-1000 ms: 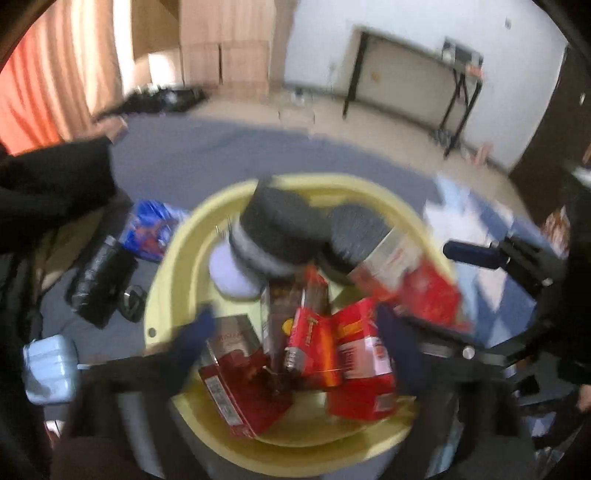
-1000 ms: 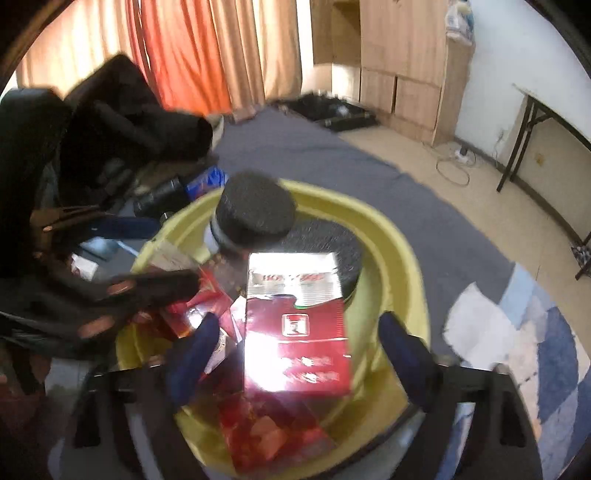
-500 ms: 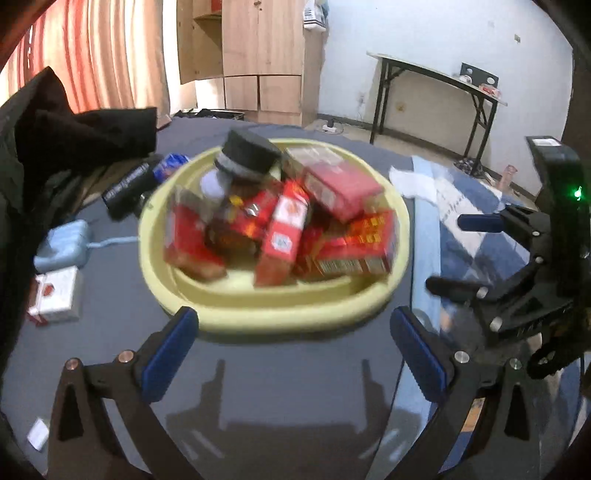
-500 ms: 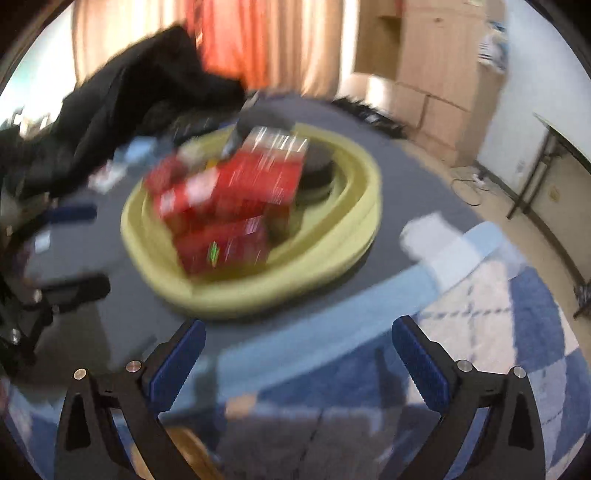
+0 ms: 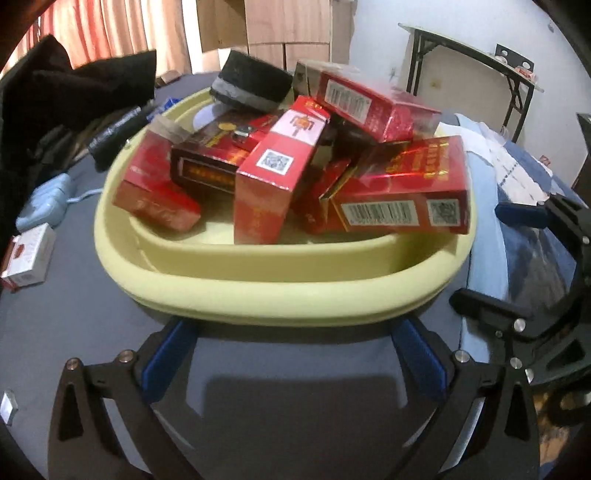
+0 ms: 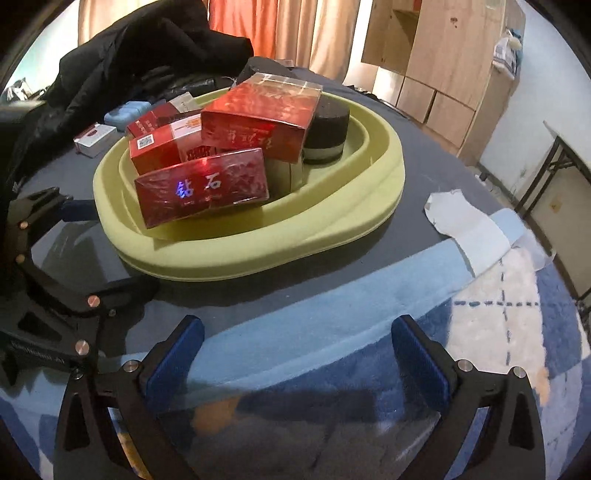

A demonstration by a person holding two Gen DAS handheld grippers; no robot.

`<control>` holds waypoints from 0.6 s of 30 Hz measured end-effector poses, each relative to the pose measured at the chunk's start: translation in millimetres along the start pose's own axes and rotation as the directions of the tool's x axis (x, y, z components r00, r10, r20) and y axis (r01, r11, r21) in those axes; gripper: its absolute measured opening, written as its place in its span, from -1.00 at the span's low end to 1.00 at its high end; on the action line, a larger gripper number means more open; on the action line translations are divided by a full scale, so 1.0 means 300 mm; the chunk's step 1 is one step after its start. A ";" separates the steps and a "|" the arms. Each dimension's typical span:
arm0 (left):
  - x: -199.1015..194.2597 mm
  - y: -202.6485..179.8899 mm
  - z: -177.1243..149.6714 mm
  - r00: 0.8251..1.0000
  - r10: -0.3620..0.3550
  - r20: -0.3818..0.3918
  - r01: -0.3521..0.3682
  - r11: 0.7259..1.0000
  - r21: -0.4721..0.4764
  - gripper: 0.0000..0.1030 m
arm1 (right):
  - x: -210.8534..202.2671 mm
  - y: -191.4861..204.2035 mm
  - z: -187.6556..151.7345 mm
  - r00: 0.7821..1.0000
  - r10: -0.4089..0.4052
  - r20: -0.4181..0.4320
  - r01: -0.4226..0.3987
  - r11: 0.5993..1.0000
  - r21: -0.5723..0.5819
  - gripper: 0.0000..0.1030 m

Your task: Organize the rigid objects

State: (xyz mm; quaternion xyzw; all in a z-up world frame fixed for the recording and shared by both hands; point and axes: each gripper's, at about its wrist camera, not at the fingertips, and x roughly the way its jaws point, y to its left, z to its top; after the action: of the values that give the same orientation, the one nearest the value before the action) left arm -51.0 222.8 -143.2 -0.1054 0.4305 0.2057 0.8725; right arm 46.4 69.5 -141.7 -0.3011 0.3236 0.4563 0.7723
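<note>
A lived-in room at home
Orange curtains [image 6: 236, 20], wooden cupboards [image 6: 436, 70], a folding table [image 5: 476, 70], a dark coat [image 6: 140, 62] dumped nearby

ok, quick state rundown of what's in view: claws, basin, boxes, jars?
left claw: open, empty, at the basin's near rim
right claw: open, empty, over the blue rug
yellow basin: upright, piled full
red boxes: closed, stacked loosely and tilted
black-lidded jar: lid on, upright in basin
white-and-red box: outside basin, lying on grey mat
</note>
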 end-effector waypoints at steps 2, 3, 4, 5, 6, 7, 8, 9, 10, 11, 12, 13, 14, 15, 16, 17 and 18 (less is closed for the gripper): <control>0.001 0.008 -0.001 1.000 -0.007 0.002 0.007 1.000 -0.007 1.00 | -0.005 -0.002 -0.007 1.000 -0.001 -0.001 0.001 1.000 -0.001 0.99; 0.001 0.015 -0.002 1.000 -0.020 0.001 0.020 1.000 -0.016 1.00 | -0.004 -0.004 -0.007 1.000 0.004 -0.002 -0.004 1.000 0.002 0.99; 0.004 0.022 0.001 0.999 -0.033 -0.002 0.033 0.999 -0.025 1.00 | -0.004 -0.005 -0.007 1.000 0.005 -0.002 -0.005 1.000 0.003 0.99; 0.006 0.024 0.000 0.999 -0.036 0.000 0.036 0.999 -0.027 1.00 | 0.000 -0.006 -0.004 1.000 0.004 -0.002 -0.004 1.000 0.001 0.99; 0.008 0.023 0.003 1.000 -0.030 -0.001 0.030 0.999 -0.022 1.00 | 0.000 -0.005 -0.004 1.000 0.003 -0.002 -0.003 1.000 0.000 0.99; 0.009 0.022 0.004 1.000 -0.026 -0.001 0.026 0.999 -0.019 1.00 | 0.000 -0.005 -0.005 1.000 0.005 -0.003 -0.005 1.000 0.002 0.99; 0.010 0.023 0.005 1.000 -0.028 -0.001 0.028 0.999 -0.021 1.00 | 0.000 -0.005 -0.004 1.000 0.006 -0.002 -0.006 1.000 0.002 0.99; 0.006 0.017 0.003 1.000 -0.029 -0.001 0.029 0.999 -0.021 1.00 | -0.001 -0.003 -0.004 1.000 0.004 -0.003 -0.004 1.000 0.000 0.99; 0.003 0.012 0.002 1.000 -0.029 -0.001 0.029 0.999 -0.020 1.00 | -0.001 -0.004 -0.005 1.000 0.003 -0.002 -0.003 1.000 0.000 0.99; 0.004 0.015 0.003 1.000 -0.027 -0.001 0.027 0.999 -0.020 1.00 | 0.001 -0.007 -0.003 1.000 0.004 -0.003 -0.004 1.000 0.000 0.99; 0.005 0.016 0.004 1.000 -0.030 0.000 0.030 0.999 -0.022 1.00 | 0.000 -0.007 -0.003 1.000 0.005 -0.002 -0.005 1.000 0.001 0.99; 0.004 0.015 0.004 1.000 -0.030 0.000 0.030 0.999 -0.022 1.00 | 0.001 -0.006 -0.003 1.000 0.005 -0.002 -0.005 1.000 0.000 0.99; 0.005 0.015 0.006 1.000 -0.028 -0.001 0.028 0.999 -0.021 1.00 | 0.001 -0.005 -0.003 1.000 0.004 -0.002 -0.004 1.000 0.000 0.99; 0.000 0.009 -0.004 1.000 -0.028 0.000 0.028 0.999 -0.020 1.00 | 0.001 -0.005 -0.003 1.000 0.005 -0.002 -0.005 1.000 0.000 0.99; 0.000 0.009 -0.003 1.000 -0.029 0.000 0.029 0.999 -0.020 1.00 | 0.001 -0.005 -0.003 1.000 0.006 -0.003 -0.006 1.000 0.001 0.99; 0.000 0.009 -0.002 1.000 -0.028 0.000 0.028 0.999 -0.020 1.00 | 0.000 -0.004 -0.003 1.000 0.007 -0.003 -0.007 1.000 0.002 0.99; 0.001 0.011 -0.001 1.000 -0.028 0.000 0.028 0.999 -0.020 1.00 | 0.000 -0.003 -0.004 1.000 0.004 -0.002 -0.004 1.000 0.000 0.99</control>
State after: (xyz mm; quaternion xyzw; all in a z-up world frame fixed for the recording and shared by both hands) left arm -52.5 225.6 -143.6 -0.1202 0.4271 0.1977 0.8741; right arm 46.8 68.3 -142.2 -0.3010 0.3251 0.4576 0.7709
